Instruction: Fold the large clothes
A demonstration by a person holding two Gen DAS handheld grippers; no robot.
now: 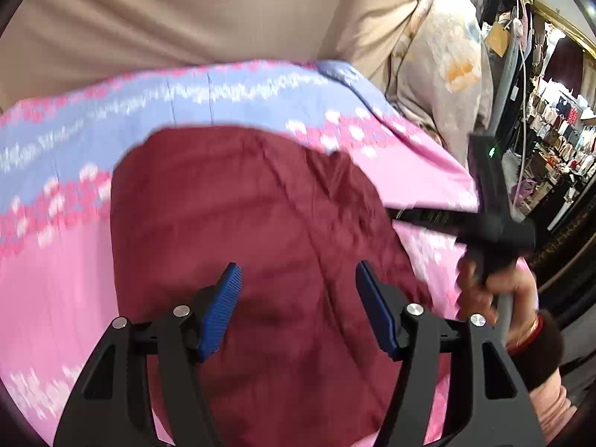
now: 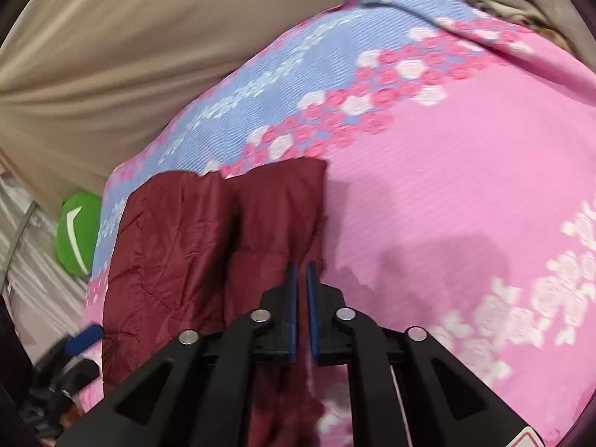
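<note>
A dark red quilted garment point(image 1: 253, 231) lies on a pink and blue flowered bed cover point(image 1: 59, 246). My left gripper point(image 1: 298, 298) is open and hovers just above the middle of the garment, holding nothing. In the right wrist view the garment point(image 2: 178, 238) lies partly folded, its right-hand strip running under my right gripper point(image 2: 301, 279). The blue pads stand almost together with a thin gap, and the garment's edge lies at or between them. The right gripper also shows in the left wrist view point(image 1: 491, 231), held in a hand at the garment's right side.
A beige sheet point(image 1: 186, 18) lies beyond the cover. A pale flowered pillow point(image 1: 443, 70) sits at the far right. A green object point(image 2: 76, 231) lies at the cover's left edge. Racks of clothes point(image 1: 558, 130) stand past the bed's right side.
</note>
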